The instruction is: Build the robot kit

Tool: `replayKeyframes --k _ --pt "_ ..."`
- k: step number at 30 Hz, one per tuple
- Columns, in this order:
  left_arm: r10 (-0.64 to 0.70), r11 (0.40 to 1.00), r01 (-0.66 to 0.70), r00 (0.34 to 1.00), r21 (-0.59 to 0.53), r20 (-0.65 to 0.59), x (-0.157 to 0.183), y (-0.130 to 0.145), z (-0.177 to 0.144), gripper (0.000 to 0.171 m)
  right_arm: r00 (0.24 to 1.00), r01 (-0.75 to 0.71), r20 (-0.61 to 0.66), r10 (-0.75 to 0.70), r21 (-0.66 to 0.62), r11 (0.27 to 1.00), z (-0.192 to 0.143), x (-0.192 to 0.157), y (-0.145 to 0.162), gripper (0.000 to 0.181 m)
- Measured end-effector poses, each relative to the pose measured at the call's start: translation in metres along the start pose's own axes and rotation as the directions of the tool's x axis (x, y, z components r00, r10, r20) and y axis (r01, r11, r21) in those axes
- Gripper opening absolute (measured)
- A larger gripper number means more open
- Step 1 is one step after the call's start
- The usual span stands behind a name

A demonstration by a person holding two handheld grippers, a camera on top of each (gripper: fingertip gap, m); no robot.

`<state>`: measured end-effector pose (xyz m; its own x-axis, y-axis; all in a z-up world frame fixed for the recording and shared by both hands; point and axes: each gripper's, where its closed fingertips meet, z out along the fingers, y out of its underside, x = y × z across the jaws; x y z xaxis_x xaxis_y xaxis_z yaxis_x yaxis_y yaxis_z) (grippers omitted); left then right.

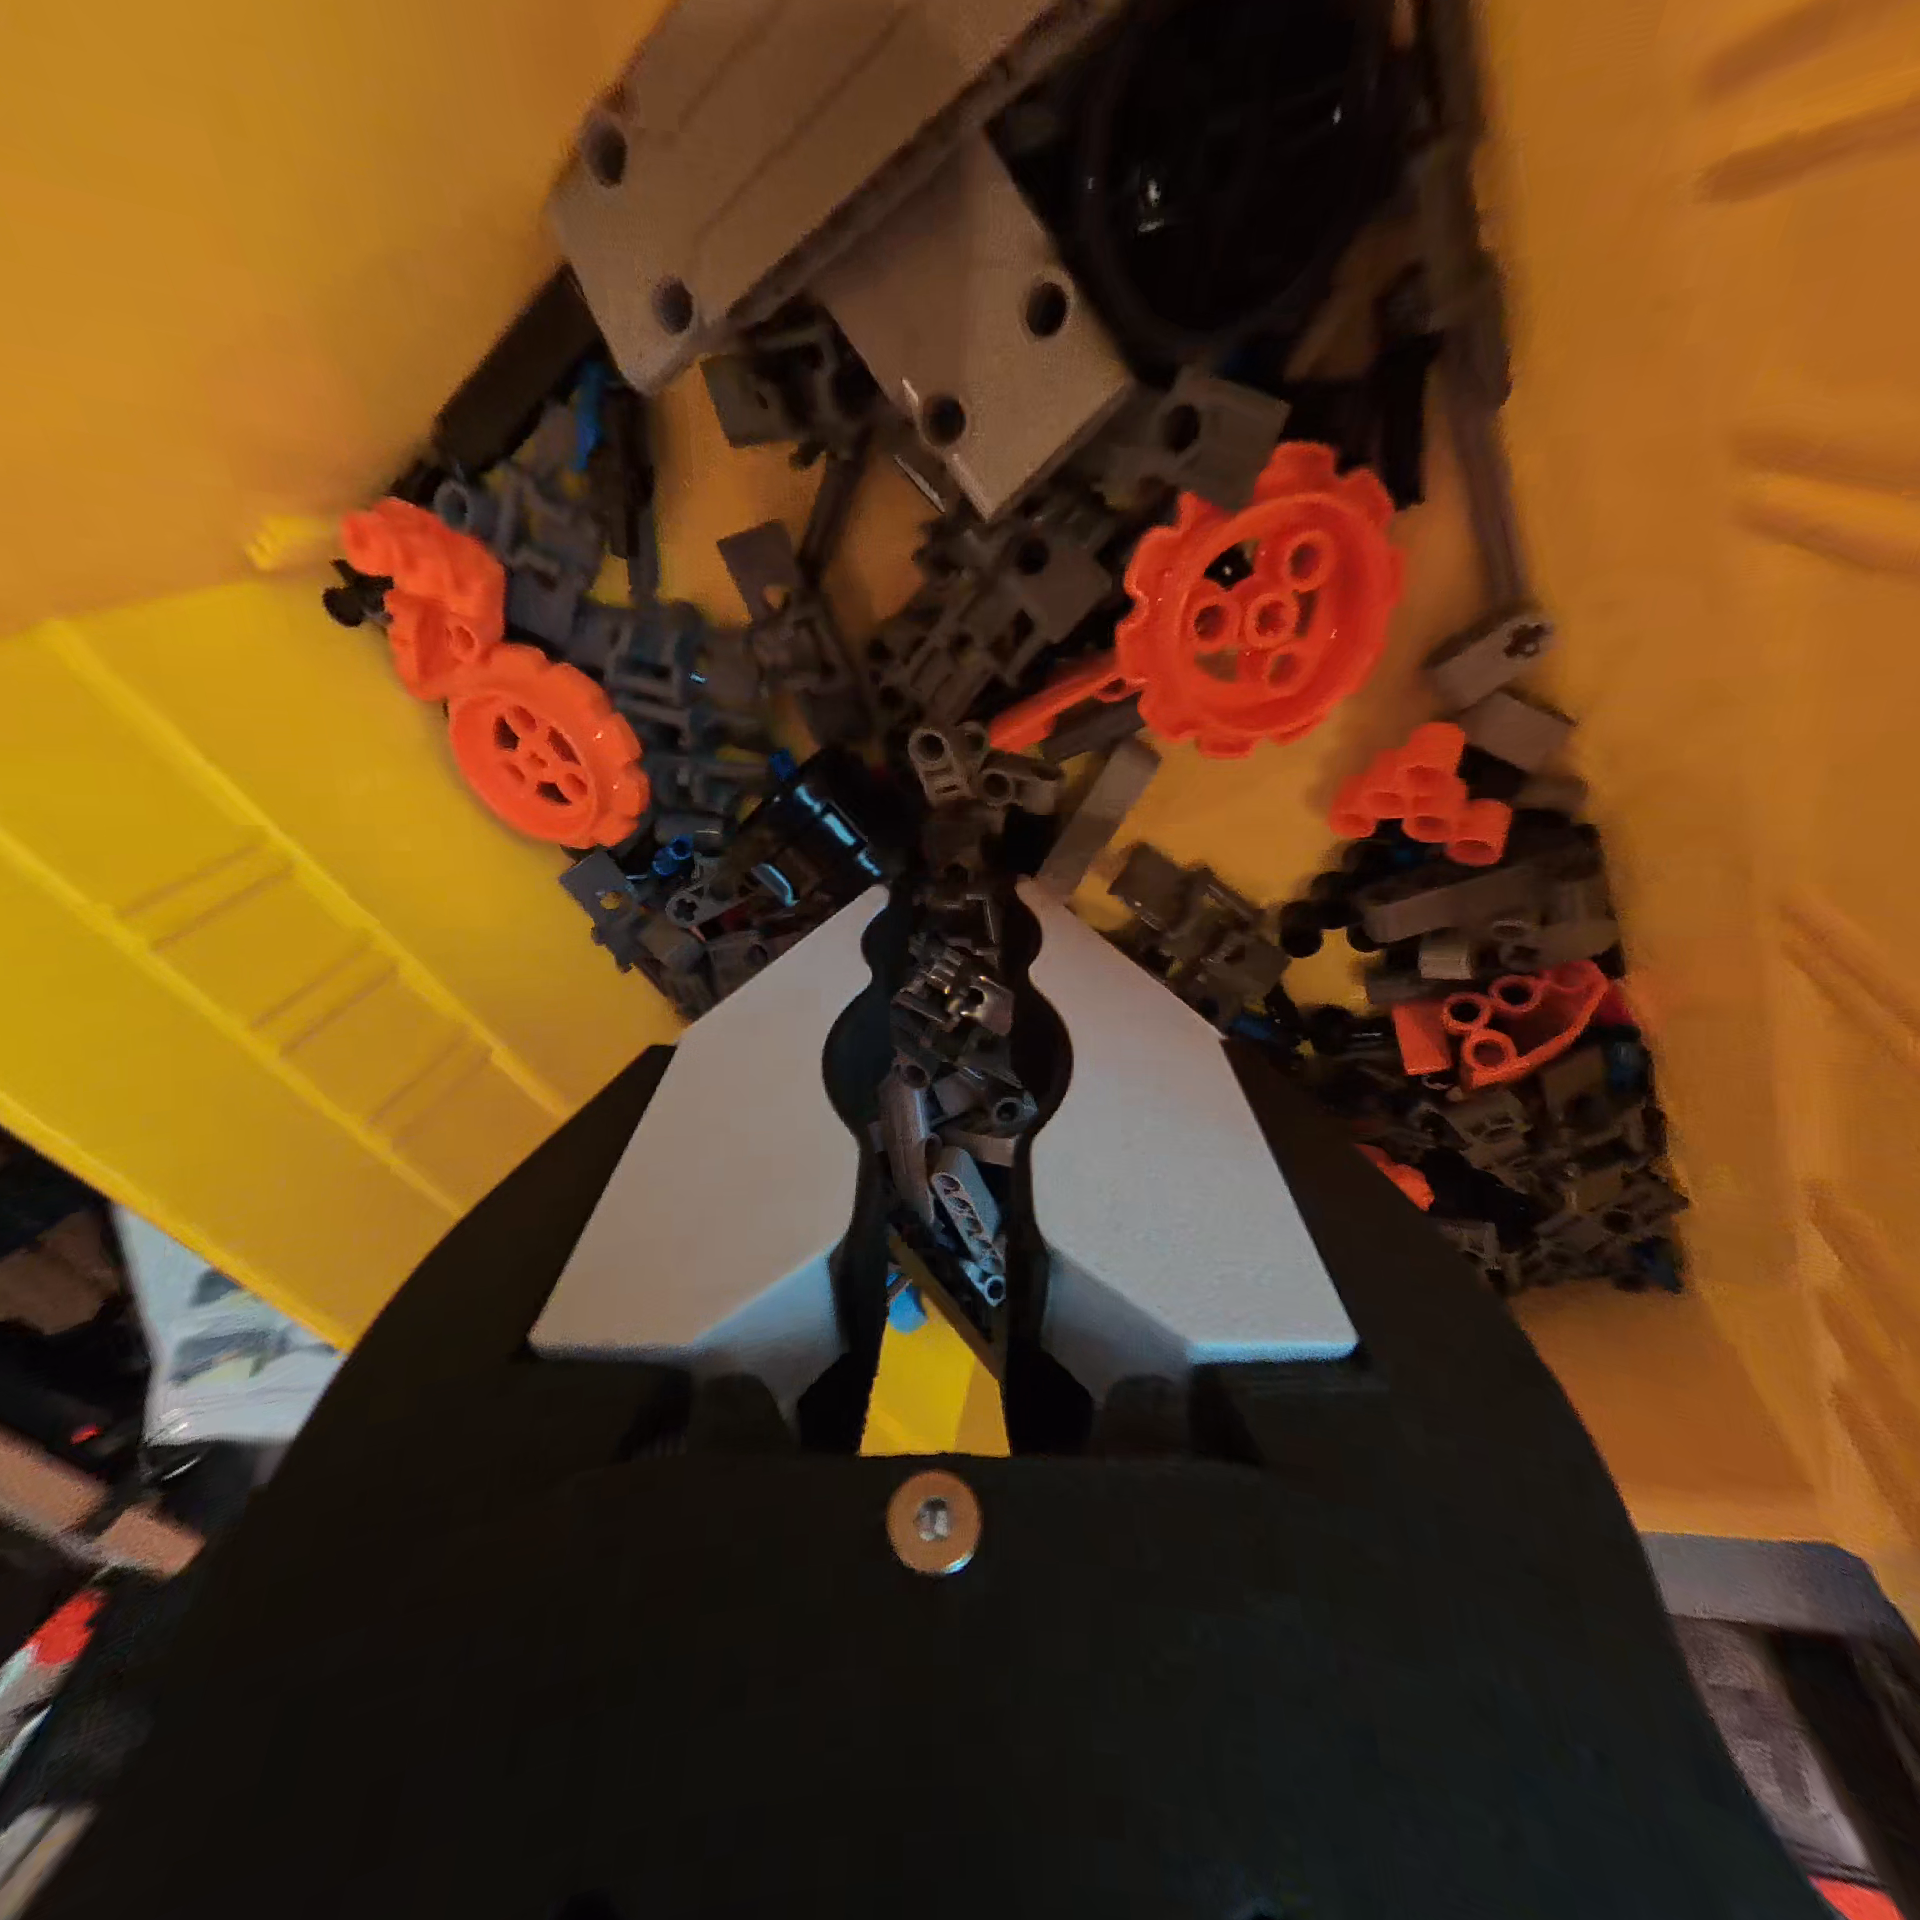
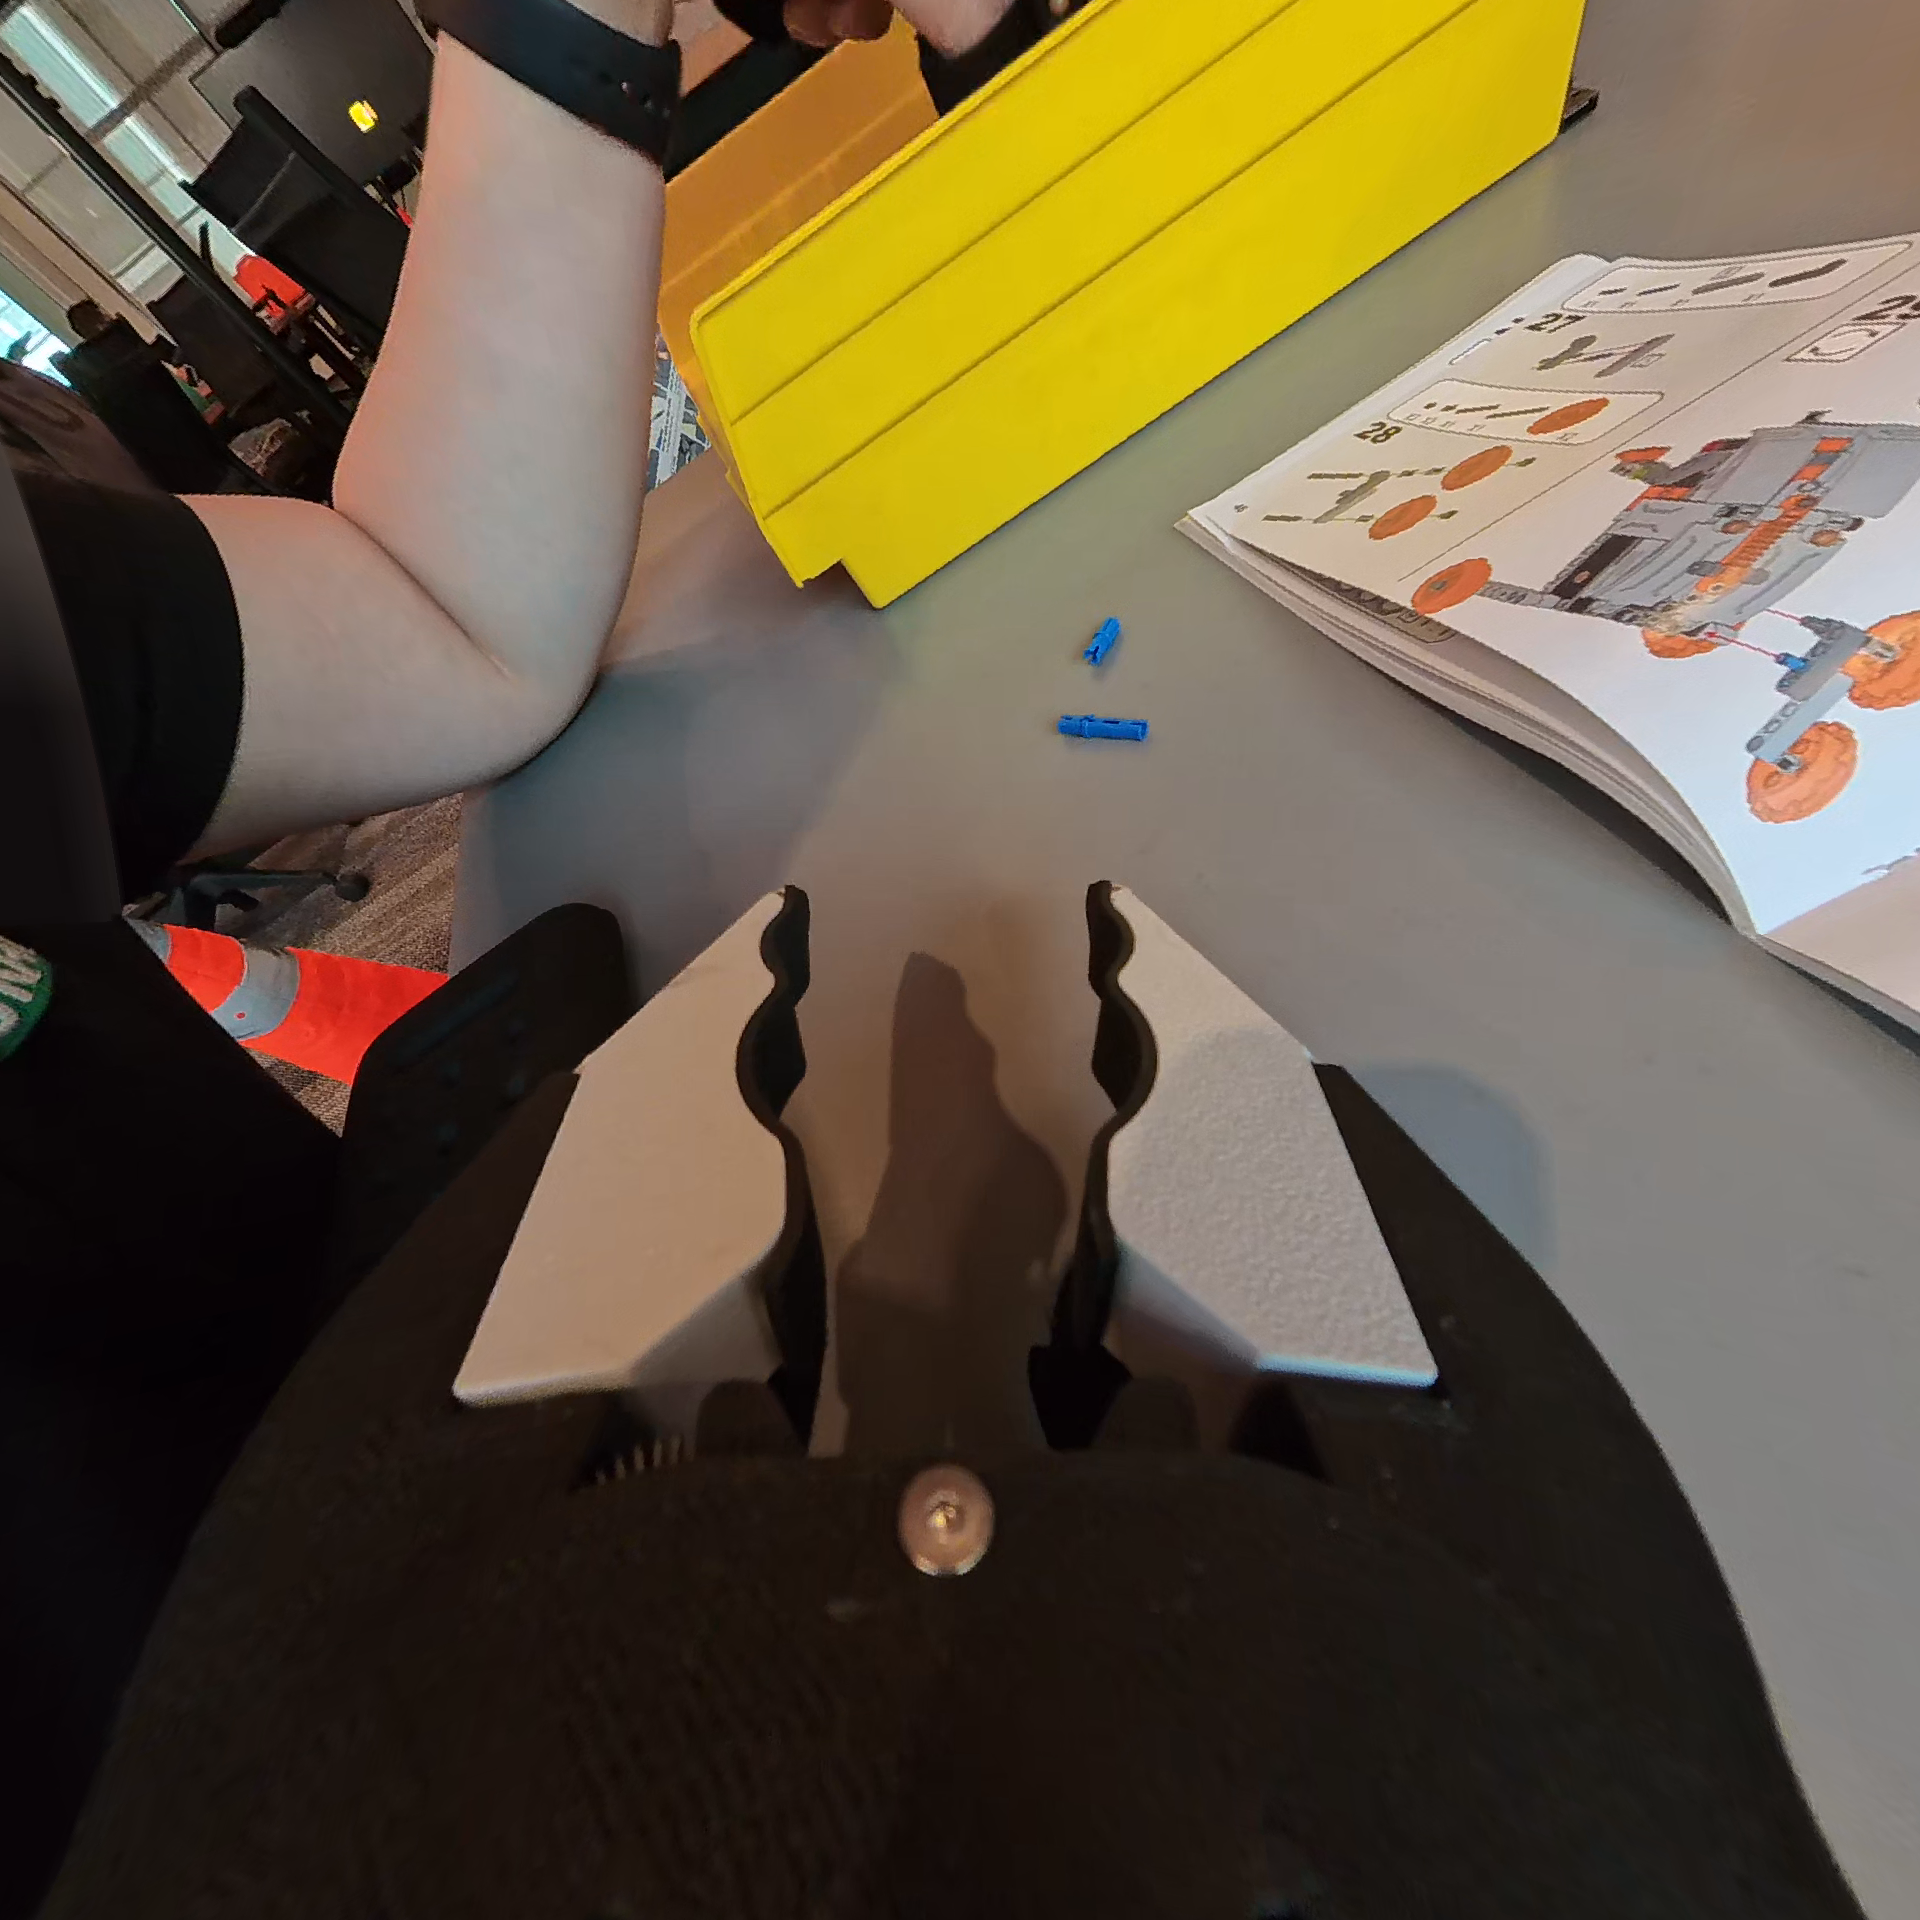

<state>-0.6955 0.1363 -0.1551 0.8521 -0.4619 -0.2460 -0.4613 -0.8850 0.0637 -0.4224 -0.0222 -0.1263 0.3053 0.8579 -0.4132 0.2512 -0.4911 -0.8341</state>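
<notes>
My left gripper (image 1: pixel 956 888) is deep inside a yellow bin (image 1: pixel 260 312), its tips right at a pile of small grey and black building parts (image 1: pixel 951 764). Its jaws stand a narrow gap apart with grey parts (image 1: pixel 961 1039) showing between them; I cannot tell whether they grip one. Orange gear wheels (image 1: pixel 1262 603) (image 1: pixel 545 743) and a large grey block (image 1: pixel 831 229) lie in the pile. My right gripper (image 2: pixel 945 899) is open and empty, low over the grey table (image 2: pixel 1351 935). Two small blue pins (image 2: pixel 1101 725) (image 2: pixel 1103 639) lie on the table just ahead of it.
The yellow bin (image 2: pixel 1039 343) stands beyond the pins. An open instruction booklet (image 2: pixel 1662 499) lies at the right. A person's bare arm (image 2: pixel 499 468) with a black wristband reaches up into the bin at the left. An orange cone (image 2: pixel 312 997) lies on the floor. There is about 30 cm between the tips of the two grippers.
</notes>
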Motion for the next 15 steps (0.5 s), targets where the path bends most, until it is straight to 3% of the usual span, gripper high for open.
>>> replayKeyframes --k 4,11,12,15 --pt "-0.074 0.995 0.075 0.997 0.061 -0.026 -0.011 0.003 -0.012 0.015 1.0 -0.005 0.001 0.005 -0.001 1.0 0.0 0.0 0.0 0.053" --pt "-0.24 0.97 0.239 0.97 0.037 0.042 -0.049 0.03 -0.016 0.015 1.0 -0.007 0.002 0.007 -0.008 1.0 0.001 0.0 0.001 0.053" --pt "-0.247 0.969 0.246 0.968 0.037 0.043 -0.05 0.031 -0.016 0.007 1.0 -0.009 0.003 0.009 -0.008 1.0 0.001 0.0 0.001 0.053" --pt "-0.249 0.968 0.248 0.968 0.025 0.034 -0.047 0.032 -0.016 0.029 1.0 -0.013 0.005 0.013 -0.011 1.0 0.001 0.0 0.001 0.053"
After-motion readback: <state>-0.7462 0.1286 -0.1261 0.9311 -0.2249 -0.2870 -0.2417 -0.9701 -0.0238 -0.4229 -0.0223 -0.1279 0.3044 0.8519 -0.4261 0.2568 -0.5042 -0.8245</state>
